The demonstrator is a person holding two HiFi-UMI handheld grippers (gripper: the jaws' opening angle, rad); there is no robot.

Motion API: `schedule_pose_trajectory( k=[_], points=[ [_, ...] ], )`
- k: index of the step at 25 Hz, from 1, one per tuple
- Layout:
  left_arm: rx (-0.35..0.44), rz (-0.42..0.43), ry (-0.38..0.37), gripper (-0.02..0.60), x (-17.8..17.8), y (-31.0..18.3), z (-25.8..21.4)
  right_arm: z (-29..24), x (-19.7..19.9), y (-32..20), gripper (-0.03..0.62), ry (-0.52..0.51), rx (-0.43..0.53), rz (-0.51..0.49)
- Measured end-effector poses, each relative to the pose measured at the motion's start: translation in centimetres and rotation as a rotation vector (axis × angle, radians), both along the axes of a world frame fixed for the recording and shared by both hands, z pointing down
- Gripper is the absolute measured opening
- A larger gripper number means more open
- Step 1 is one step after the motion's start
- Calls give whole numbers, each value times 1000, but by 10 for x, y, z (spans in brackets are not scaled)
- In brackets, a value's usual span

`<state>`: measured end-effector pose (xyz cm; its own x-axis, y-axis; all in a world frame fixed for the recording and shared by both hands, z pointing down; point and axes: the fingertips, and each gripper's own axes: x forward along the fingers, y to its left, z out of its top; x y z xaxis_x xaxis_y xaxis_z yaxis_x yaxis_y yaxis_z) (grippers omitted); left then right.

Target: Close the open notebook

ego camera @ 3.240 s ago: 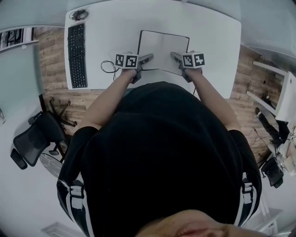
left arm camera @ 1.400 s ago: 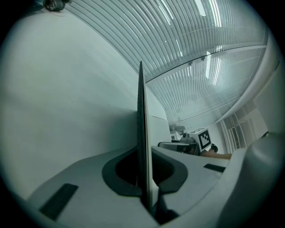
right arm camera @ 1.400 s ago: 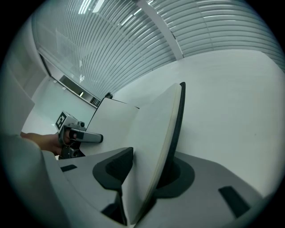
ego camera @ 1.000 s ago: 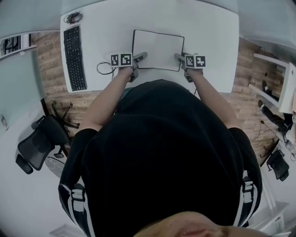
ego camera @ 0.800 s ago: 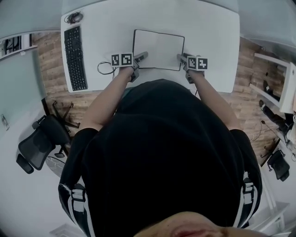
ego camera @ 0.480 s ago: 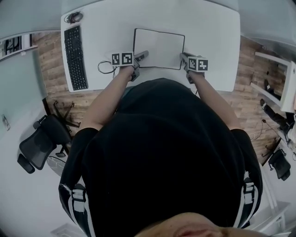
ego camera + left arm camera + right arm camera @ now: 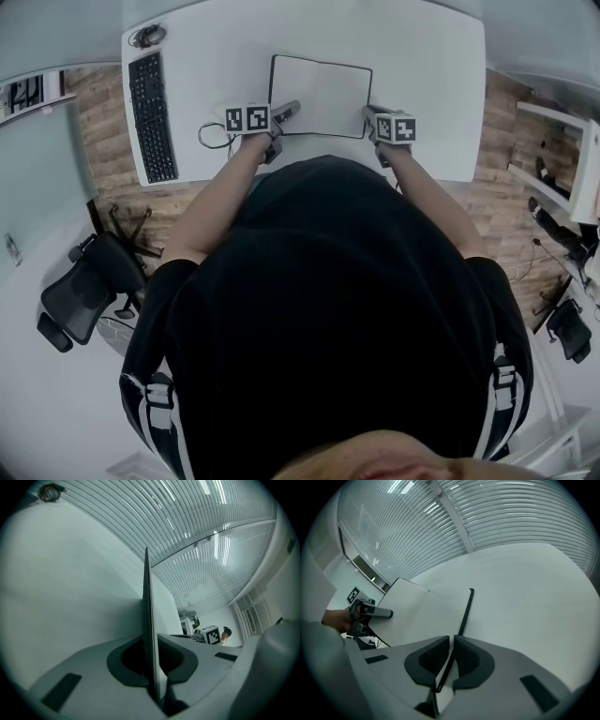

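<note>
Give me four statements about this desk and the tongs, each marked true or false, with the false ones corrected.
1. The notebook lies open on the white desk. True.
2. In the head view, the keyboard sits right of the notebook. False: the keyboard lies left of it.
3. The left tongs are shut on the notebook's edge. True.
4. The right tongs hang empty, clear of the notebook. False: the right tongs have just been closing and now pinch the notebook's opposite edge.
</note>
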<state>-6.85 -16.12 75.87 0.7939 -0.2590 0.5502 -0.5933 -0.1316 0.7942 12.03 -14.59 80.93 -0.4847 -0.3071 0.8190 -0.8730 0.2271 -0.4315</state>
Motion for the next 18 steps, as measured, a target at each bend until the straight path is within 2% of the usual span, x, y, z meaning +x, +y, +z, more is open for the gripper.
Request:
schedule_pose_trajectory(
  k=[5,11,18],
  points=[
    [-4,17,13,75,3,0,-7,4,-2,-1,58,-24,-13,12],
    [7,81,27,169,13,5,-16,7,-5,-2,58,-42,-23,8],
    [12,107,29,198,15,6,-21,11,-7,-3,58,-47,-45,9]
  ],
)
